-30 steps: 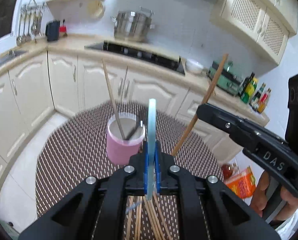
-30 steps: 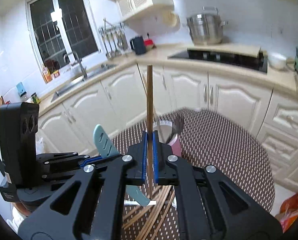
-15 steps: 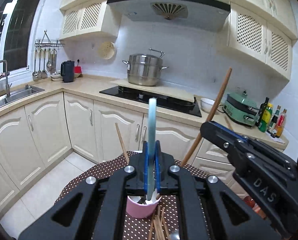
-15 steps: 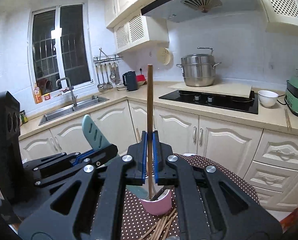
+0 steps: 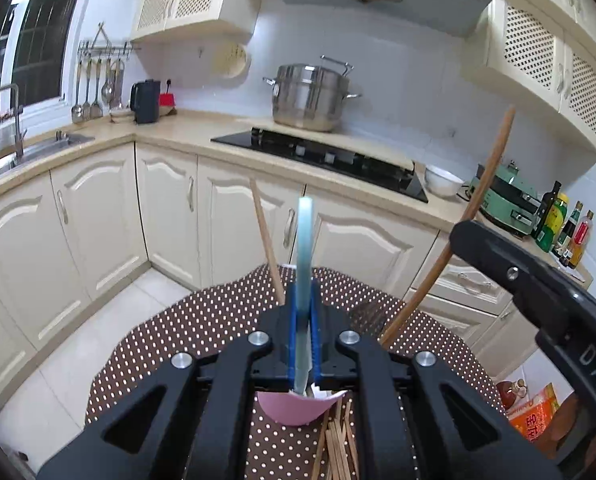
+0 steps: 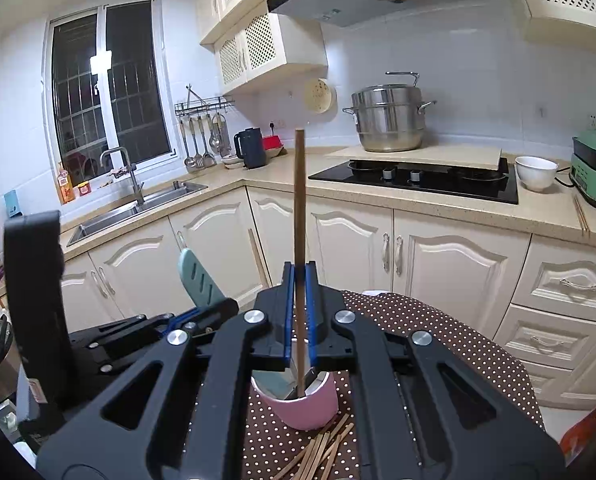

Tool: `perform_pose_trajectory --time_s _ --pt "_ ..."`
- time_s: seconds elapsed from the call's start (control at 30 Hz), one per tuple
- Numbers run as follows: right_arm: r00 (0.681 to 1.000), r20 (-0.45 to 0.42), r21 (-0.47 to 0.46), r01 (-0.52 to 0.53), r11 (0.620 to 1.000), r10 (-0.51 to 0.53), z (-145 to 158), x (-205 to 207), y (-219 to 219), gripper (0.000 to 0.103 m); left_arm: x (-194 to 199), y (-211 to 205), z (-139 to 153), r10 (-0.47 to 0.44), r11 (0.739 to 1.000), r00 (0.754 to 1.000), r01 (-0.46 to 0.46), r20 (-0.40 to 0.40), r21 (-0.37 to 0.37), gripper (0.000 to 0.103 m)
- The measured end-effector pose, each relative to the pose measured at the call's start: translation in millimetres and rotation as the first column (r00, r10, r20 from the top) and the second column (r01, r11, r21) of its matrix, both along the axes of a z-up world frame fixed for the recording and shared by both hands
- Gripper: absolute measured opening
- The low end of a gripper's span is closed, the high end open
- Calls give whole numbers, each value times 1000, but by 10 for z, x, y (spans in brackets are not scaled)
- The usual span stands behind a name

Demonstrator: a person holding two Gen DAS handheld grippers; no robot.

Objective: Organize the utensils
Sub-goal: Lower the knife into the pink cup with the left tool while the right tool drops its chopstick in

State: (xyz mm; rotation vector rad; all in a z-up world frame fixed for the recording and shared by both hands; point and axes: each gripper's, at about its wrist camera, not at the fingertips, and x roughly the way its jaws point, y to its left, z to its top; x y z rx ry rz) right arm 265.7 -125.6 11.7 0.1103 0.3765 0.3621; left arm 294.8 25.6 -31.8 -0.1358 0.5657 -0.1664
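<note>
Two tools clamp tight: left tool (image 5: 302, 320) on a teal knife (image 5: 304, 248), right tool (image 6: 299, 312) on a wooden stick (image 6: 299, 216).

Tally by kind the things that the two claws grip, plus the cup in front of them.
pale green plastic knife: 1
thin brown wooden stick: 1
round pink cup: 1
Total: 3

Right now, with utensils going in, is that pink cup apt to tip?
Probably tippy: the pink cup looks small and light, and the long wooden stick stands far above its rim. Likely slides little on the dotted tablecloth.
</note>
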Motion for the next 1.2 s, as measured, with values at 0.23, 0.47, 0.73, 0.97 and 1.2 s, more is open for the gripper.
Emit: perform_pose_trajectory --time_s 0.23,0.47,0.73,0.97,1.2 --pt "1000 -14 -9 4 1000 -4 -105 -22 11 6 -43 48 -49 0 1000 1000 0 -21 -13 7" --pt "999 -36 -9 8 1000 -9 -181 -13 13 6 -168 103 40 26 1000 1000 -26 12 -7 36" --pt "998 -65 -6 13 1000 -14 -279 -8 10 6 -260 169 16 40 999 999 -40 0 6 39" --pt "996 -77 1 34 999 -34 -286 -56 -23 7 -355 230 33 39 999 999 -39 -5 9 45" --pt "994 -74 24 80 996 -78 -246 -167 -172 9 -486 263 17 9 1000 999 -9 -32 21 47"
